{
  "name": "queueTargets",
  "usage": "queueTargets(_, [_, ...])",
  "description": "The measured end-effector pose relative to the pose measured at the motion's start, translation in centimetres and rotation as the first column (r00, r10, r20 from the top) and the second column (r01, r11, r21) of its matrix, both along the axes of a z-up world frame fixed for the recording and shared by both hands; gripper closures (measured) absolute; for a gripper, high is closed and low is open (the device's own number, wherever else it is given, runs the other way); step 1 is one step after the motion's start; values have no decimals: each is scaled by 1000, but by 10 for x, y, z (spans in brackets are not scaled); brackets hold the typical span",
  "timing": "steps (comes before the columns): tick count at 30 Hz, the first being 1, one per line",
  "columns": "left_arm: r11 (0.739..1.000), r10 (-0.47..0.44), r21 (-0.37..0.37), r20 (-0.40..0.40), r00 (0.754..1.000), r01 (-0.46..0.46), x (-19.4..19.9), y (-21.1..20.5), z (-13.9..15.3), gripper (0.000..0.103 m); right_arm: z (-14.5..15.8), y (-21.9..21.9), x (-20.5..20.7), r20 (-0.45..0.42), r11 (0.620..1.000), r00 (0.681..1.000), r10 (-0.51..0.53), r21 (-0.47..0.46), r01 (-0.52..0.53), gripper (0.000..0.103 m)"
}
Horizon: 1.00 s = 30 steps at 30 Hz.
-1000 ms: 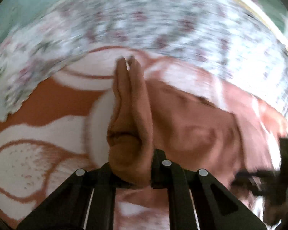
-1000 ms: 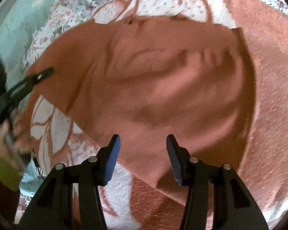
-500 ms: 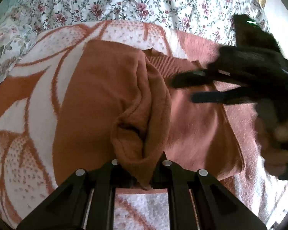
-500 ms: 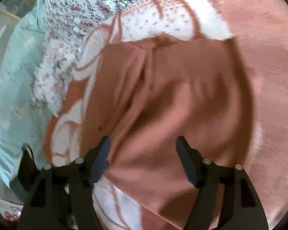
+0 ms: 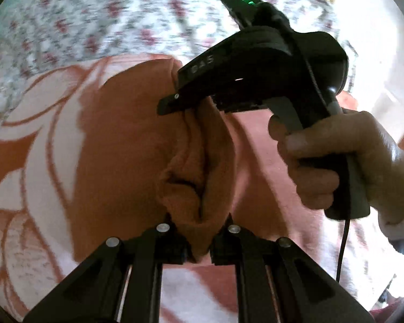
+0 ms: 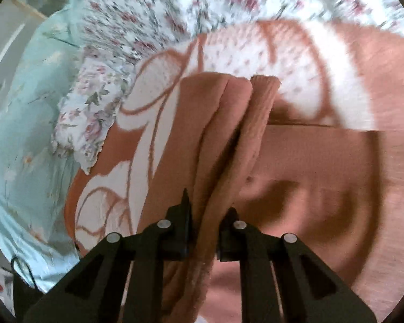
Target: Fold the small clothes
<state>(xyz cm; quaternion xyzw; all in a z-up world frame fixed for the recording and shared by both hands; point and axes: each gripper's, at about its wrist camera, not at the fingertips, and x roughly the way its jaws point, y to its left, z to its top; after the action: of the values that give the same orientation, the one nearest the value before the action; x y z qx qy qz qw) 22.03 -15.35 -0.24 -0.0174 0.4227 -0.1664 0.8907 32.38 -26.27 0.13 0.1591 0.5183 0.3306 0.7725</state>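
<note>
One garment [image 5: 137, 145]; two grippers [image 5: 199, 238] [image 6: 203, 238]; perhaps two bedcovers [image 5: 35, 123].

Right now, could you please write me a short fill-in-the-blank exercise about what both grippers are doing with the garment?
1. The left gripper is shut on a bunched fold of the ____-coloured garment.
2. The right gripper is ____ on the same garment.
3. The garment lies on a rust-and-white blanket, over a sheet printed with a ____ pattern.
4. In the left wrist view, the person's right hand holds the other gripper's ____.

Missing words: rust; shut; floral; handle
</note>
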Motion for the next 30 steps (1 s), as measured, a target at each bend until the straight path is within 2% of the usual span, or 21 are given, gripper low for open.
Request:
queueTargets(3, [997, -75, -10, -28, 997, 75, -2, -35, -14, 93, -4, -36, -13, 15, 999, 1000, -15, -46, 16, 88])
queueTargets(5, [993, -114, 1, -58, 992, 114, -1, -56, -31, 93, -28, -61, -17, -22, 994, 999, -44, -100, 42, 88])
queueTargets(7, [991, -134, 16, -94, 987, 136, 1, -70, -48, 93, -54, -77, -15, -75, 993, 995, -70, -102, 62, 88])
queueTargets(9, [989, -138, 33, -116, 984, 143, 3, -79, -60, 92, -73, -85, -14, -89, 993, 993, -82, -97, 73, 88])
queueTargets(11, [990, -131, 35, -125, 983, 137, 10, -79, -65, 92, -76, -87, -15, -81, 993, 993, -86, -87, 79, 88])
queueTargets(16, [990, -140, 0, -177, 974, 142, 14, -72, -63, 77, -71, -86, -17, -32, 985, 995, -95, -146, 89, 85])
queueTargets(17, [990, -140, -7, -179, 974, 141, 13, -67, -59, 76, -67, -91, -19, -30, 984, 994, -101, -151, 96, 79])
queueTargets(18, [991, -132, -4, -178, 975, 134, 11, -60, -55, 68, -63, -95, -22, -20, 981, 994, -106, -162, 102, 75])
queueTargets(19, [993, -112, 9, -174, 978, 116, 9, -49, -48, 62, -58, -101, -27, 1, 976, 993, -119, -184, 117, 66])
queueTargets(20, [995, -95, 17, -169, 981, 99, 9, -40, -44, 49, -55, -106, -30, 14, 971, 991, -132, -200, 132, 52])
queueTargets(21, [997, -70, 26, -160, 985, 76, 9, -29, -39, 40, -51, -114, -35, 30, 962, 987, -160, -220, 163, 43])
queueTargets(22, [998, -42, 35, -153, 987, 48, 11, -16, -34, 37, -49, -121, -40, 32, 957, 981, -190, -216, 192, 27])
queueTargets(23, [999, -14, 48, -149, 989, 22, 14, -4, -30, 31, -49, -127, -43, 20, 961, 978, -207, -185, 207, 19])
queueTargets(26, [994, 67, 88, -108, 992, -58, 30, 35, -23, 19, -57, -129, -44, -49, 973, 977, -209, -115, 202, 17])
queueTargets(28, [988, 130, 103, -114, 985, -118, 56, 60, -29, 19, -66, -124, -41, -92, 972, 972, -216, -115, 205, 17])
queueTargets(30, [985, 164, 77, -146, 976, -154, 76, 77, -43, 18, -79, -118, -35, -140, 973, 965, -223, -90, 212, 17])
